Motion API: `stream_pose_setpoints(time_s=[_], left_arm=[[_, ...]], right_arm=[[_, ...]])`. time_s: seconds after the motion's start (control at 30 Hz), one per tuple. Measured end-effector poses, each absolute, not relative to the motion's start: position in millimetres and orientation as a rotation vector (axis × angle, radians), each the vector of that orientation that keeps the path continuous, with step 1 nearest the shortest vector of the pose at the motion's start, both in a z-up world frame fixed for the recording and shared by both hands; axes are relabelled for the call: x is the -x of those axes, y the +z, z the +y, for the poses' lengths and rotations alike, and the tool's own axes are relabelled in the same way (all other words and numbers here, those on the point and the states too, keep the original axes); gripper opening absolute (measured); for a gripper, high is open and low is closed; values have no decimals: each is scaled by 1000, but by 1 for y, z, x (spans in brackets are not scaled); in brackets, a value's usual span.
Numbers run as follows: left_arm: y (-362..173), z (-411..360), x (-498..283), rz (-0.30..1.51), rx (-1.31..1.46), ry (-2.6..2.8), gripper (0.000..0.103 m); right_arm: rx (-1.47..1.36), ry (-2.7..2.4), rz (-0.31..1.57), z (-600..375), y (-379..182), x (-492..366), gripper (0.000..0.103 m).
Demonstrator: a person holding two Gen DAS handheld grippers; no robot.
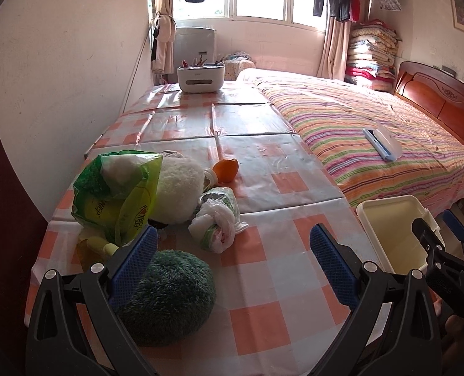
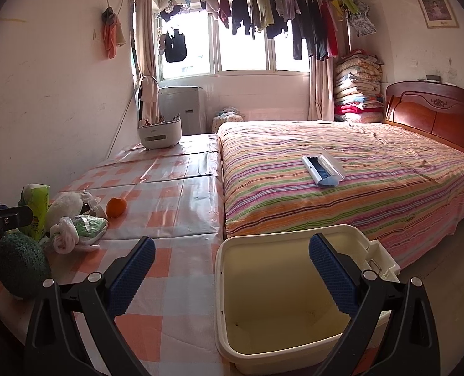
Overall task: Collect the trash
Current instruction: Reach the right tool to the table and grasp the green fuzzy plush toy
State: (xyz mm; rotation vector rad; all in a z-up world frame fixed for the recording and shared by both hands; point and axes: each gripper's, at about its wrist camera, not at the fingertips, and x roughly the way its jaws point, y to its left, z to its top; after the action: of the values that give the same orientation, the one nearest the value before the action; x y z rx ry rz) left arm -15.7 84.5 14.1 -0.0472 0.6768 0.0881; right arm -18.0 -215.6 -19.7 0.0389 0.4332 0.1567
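Left wrist view shows the knotted plastic bag (image 1: 214,227) near the table's (image 1: 263,169) left edge, light, soft and slippery; its crumpled knot looks the safest hold. Both the left hand-held gripper (image 1: 232,260) and the right hand-held gripper (image 2: 232,272) stand wide open and empty, the right one over the cream bin (image 2: 282,235) at the table's right edge.

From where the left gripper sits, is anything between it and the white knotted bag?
Nothing visible blocks it. The white knotted bag lies ahead of the open left gripper; the green plush sits beside the left finger.
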Motion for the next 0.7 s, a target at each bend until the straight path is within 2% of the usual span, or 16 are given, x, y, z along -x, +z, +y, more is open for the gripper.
stream_pose_setpoints(time_s=[0.4, 0.7], left_arm=[[21, 154, 27, 651, 85, 222, 96], [22, 226, 44, 640, 233, 320, 96]], right_arm=[[-40, 340, 465, -173, -20, 14, 96], [40, 674, 498, -91, -26, 36, 96]])
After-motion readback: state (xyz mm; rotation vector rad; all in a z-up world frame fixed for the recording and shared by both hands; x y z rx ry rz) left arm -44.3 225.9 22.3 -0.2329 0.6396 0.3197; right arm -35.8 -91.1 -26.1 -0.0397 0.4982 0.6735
